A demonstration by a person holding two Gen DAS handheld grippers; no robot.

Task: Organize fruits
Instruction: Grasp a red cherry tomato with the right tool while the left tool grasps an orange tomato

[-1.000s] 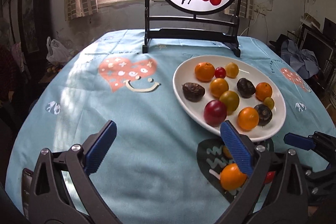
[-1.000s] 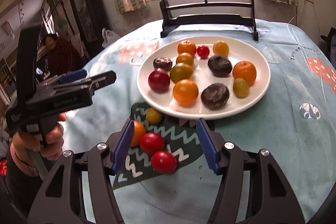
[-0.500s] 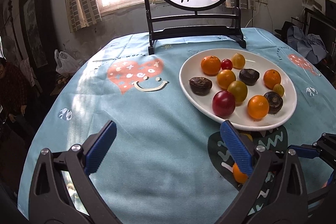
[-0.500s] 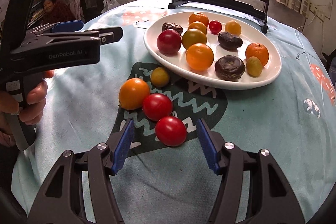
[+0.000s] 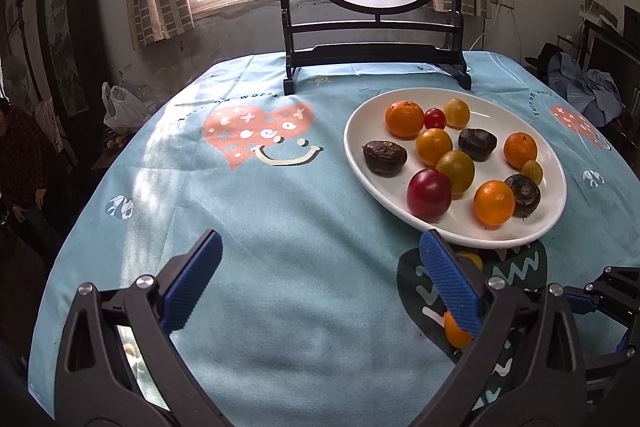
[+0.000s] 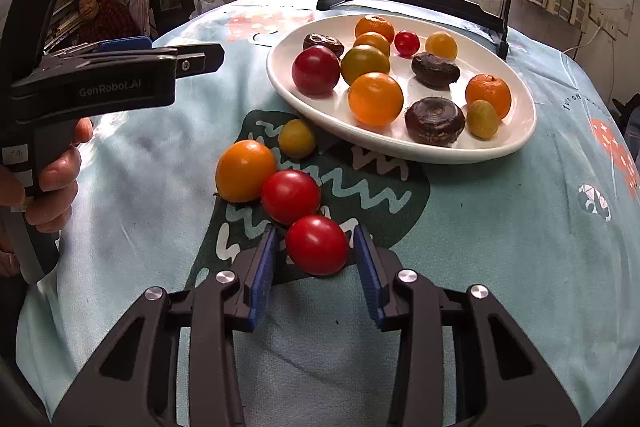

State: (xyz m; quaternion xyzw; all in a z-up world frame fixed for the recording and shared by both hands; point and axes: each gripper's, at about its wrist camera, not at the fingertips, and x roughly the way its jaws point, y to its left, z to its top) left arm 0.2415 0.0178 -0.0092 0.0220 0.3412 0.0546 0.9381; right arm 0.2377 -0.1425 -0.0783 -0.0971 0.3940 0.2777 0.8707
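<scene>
Between the blue pads of the half-parted right tool (image 6: pixel 316 259) lies a red tomato (image 6: pixel 317 245), untouched; the left tool (image 5: pixel 320 281) gapes wide

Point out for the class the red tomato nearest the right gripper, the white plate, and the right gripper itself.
red tomato (image 6: pixel 317 245): right wrist view, middle of its skin.
white plate (image 6: pixel 516 135): right wrist view, bare near rim.
right gripper (image 6: pixel 316 247): right wrist view, midway between its blue fingertips.
</scene>
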